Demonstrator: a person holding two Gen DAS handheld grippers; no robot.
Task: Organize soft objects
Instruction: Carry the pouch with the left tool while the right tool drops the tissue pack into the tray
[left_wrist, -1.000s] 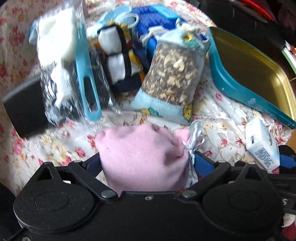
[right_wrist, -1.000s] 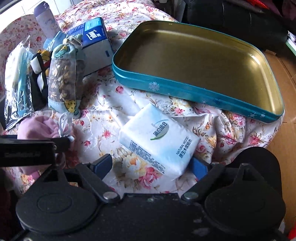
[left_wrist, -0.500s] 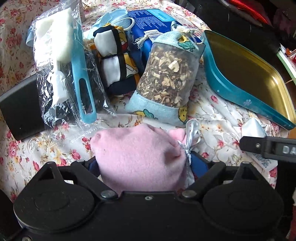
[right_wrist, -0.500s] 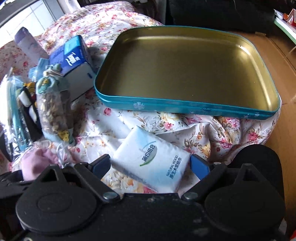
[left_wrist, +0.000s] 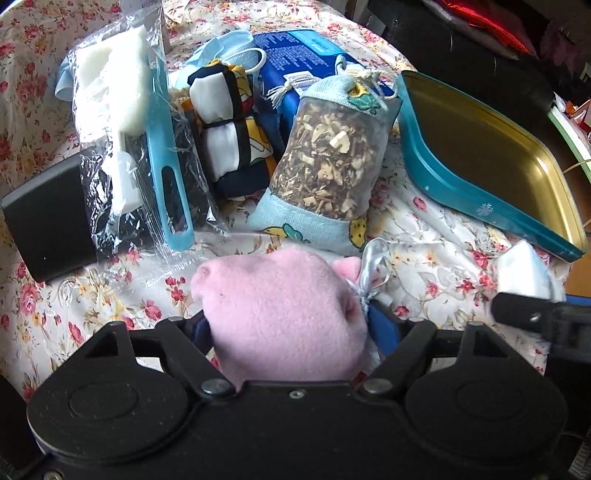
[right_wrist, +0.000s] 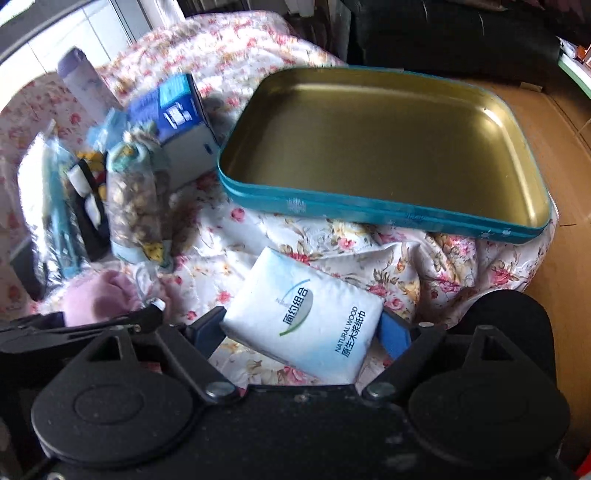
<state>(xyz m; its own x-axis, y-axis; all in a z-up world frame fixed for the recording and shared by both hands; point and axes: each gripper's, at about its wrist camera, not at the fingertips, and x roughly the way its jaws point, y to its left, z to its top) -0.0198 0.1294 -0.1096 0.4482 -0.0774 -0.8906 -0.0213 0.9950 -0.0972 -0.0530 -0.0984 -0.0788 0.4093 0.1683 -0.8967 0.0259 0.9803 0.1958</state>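
Note:
My left gripper (left_wrist: 288, 325) is shut on a pink fleece pouch (left_wrist: 280, 314) tied with a silver ribbon, held just above the floral cloth. The pouch also shows at the left of the right wrist view (right_wrist: 99, 299). My right gripper (right_wrist: 303, 332) is shut on a white tissue pack (right_wrist: 306, 317), lifted and tilted over the cloth. The teal tin tray (right_wrist: 388, 214) with a gold inside lies empty straight ahead of the tissue pack; its rim also shows in the left wrist view (left_wrist: 461, 199).
A mesh sachet of wood chips (left_wrist: 328, 166), a folded patterned cloth bundle (left_wrist: 232, 136), a blue box (left_wrist: 295, 55), a bagged sponge brush (left_wrist: 140, 147) and a black block (left_wrist: 44, 218) lie on the floral cloth (left_wrist: 424, 266). The cloth's right edge drops off beside the tray.
My right gripper has lifted the tissue pack off the cloth and moved it toward the tray. My left gripper has risen slightly with the pink pouch.

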